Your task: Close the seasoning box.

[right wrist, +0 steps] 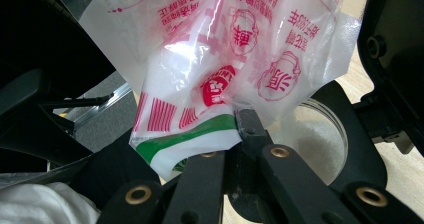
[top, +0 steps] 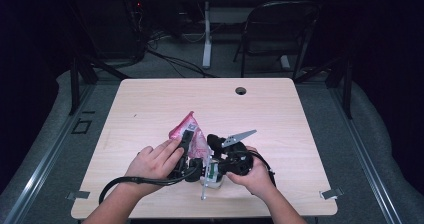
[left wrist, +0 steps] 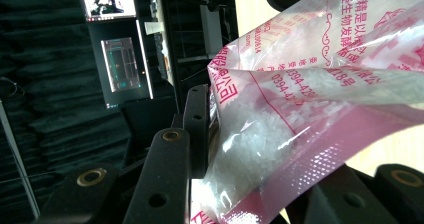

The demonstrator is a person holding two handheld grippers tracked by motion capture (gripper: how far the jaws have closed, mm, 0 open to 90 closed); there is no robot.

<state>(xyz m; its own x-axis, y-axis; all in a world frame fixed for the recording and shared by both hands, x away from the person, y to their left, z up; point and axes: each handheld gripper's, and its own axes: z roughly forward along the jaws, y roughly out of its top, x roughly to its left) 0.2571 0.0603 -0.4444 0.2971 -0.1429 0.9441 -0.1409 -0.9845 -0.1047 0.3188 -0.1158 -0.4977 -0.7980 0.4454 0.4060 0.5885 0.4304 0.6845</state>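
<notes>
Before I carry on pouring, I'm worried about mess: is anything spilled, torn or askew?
No spill shows on the table. The pink-printed bag of white crystals hangs crumpled and tilted between the left gripper and right gripper, above a clear round container already holding white crystals. No tear is visible.

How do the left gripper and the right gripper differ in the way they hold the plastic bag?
The left gripper clamps a thick, crystal-filled part of the bag with jaws apart; the right gripper pinches a thin green-printed corner with jaws closed tight. Both grip the same bag above the table.
</notes>
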